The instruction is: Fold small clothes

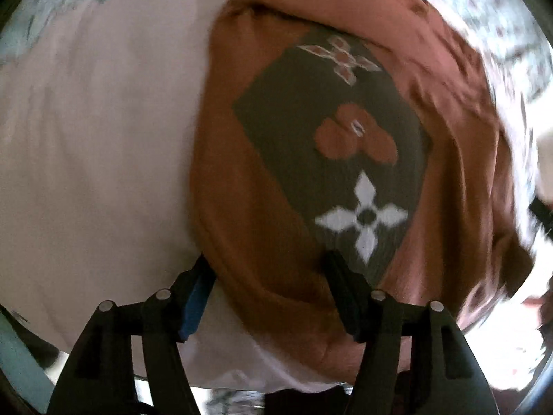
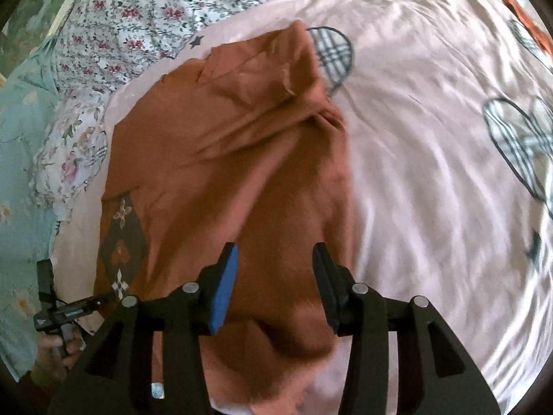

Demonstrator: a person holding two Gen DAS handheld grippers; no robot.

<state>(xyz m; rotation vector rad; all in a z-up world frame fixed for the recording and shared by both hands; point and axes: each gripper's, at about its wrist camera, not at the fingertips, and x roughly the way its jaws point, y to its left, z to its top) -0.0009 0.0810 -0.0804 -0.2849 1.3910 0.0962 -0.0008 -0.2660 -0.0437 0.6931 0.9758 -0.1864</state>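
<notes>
the pink sheet (image 2: 432, 159) spreads over the whole bed, with a floral quilt (image 2: 138, 17) bunched along its far edge, and on the sheet lies the thing i'm folding, the rust-orange shirt (image 2: 224, 159). it rests mostly flat, its dark diamond print (image 1: 331, 145) facing up on the side towards my left hand, and the far part is doubled over on itself into a rumpled flap near the checked heart printed on the sheet. i judge i'm between folds: one fold looks laid down and let go, and the cloth nearest me is not yet tidy. my left tongs (image 1: 268, 276) stand apart over the shirt's near edge, one finger over the bare sheet and the other over the print, nothing pinched between them. my right tongs (image 2: 274, 266) are also apart, hanging above the plain orange cloth with no fabric caught in them. next i'd want to pick two matching points on one edge, nip through every layer there, and carry both hands across evenly so the fold lands square; the cloth is soft and will sag or drag if one side leads. there is no basket, box or drawer in view, so nothing is holding folded clothes that i can see.
</notes>
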